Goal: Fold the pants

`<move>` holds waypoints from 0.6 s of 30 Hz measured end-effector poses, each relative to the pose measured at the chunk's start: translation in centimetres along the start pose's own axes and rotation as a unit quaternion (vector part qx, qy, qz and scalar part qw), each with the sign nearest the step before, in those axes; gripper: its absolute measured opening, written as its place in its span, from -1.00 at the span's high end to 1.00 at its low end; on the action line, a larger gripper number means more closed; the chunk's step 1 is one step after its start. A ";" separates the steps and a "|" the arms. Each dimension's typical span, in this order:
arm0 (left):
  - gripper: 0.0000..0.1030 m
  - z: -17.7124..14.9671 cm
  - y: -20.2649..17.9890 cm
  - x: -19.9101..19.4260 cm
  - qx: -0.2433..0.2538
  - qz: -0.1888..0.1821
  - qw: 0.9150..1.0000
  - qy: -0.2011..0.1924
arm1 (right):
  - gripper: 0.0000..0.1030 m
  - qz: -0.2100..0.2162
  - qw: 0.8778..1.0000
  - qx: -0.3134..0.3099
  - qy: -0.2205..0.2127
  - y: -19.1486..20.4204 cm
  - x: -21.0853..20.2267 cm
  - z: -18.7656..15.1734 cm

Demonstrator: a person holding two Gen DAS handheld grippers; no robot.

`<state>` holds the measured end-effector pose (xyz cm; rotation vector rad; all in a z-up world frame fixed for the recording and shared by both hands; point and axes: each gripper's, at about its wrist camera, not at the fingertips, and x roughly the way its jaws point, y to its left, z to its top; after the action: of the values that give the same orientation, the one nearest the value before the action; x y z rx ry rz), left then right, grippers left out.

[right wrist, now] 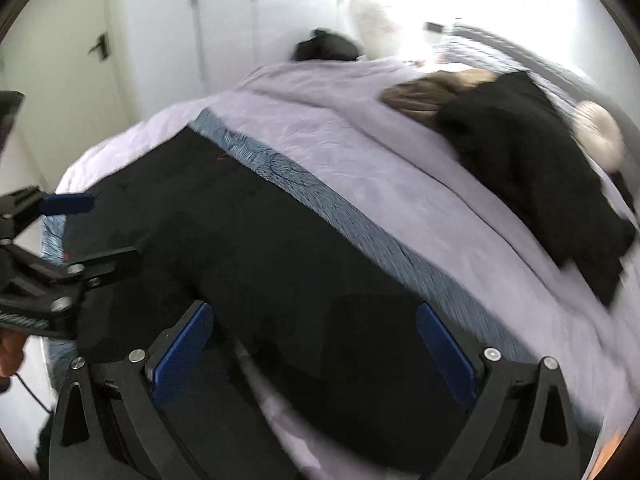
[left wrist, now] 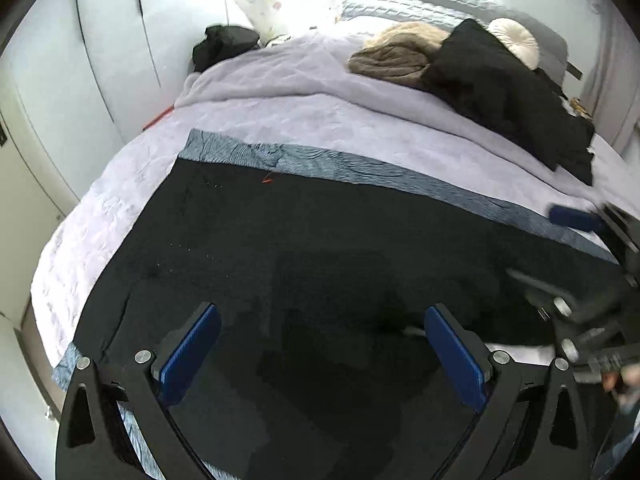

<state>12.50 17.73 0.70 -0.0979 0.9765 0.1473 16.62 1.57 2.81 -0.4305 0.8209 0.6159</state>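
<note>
One pair of black fabric pants (left wrist: 340,280) is lying spread across the near part of a bed covered with a pale lilac quilted bedspread (left wrist: 304,120). The dark cloth is covering most of a blue-grey patterned blanket (left wrist: 320,162), of which one strip is showing along the far edge of the pants; whether a further black layer is lying beneath them cannot be told.

Two grippers are hovering over the pants. The left gripper (left wrist: 320,354) is showing its two blue-padded fingers (left wrist: 188,354) spread wide, its jaws released and holding nothing, with black cloth filling the gap between them. The right gripper (right wrist: 316,354) is likewise standing with jaws released, its two blue pads (right wrist: 448,354) well apart above the dark fabric and empty. Each gripper is also appearing at the edge of the other's view, the right one blurred at the right side of the left wrist view.

Farther up the bed, three soft items are lying together: one tan fuzzy garment (left wrist: 394,54), one black crumpled garment (left wrist: 508,88) overlapping it, and one round cream cushion (left wrist: 516,40) just beyond. One more dark bundle (left wrist: 224,46) is sitting at the far left corner of the bed, near the white wardrobe doors (left wrist: 108,40).
</note>
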 end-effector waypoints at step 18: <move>-0.98 2.4 6.1 6.0 -0.077 -0.029 0.996 0.043 | 0.58 0.159 0.984 -0.052 0.060 -0.4 12.2 6.6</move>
<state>16.76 24.61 -2.99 -0.2768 1.0463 0.1660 26.91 9.22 -2.64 -0.4372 0.9845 0.9399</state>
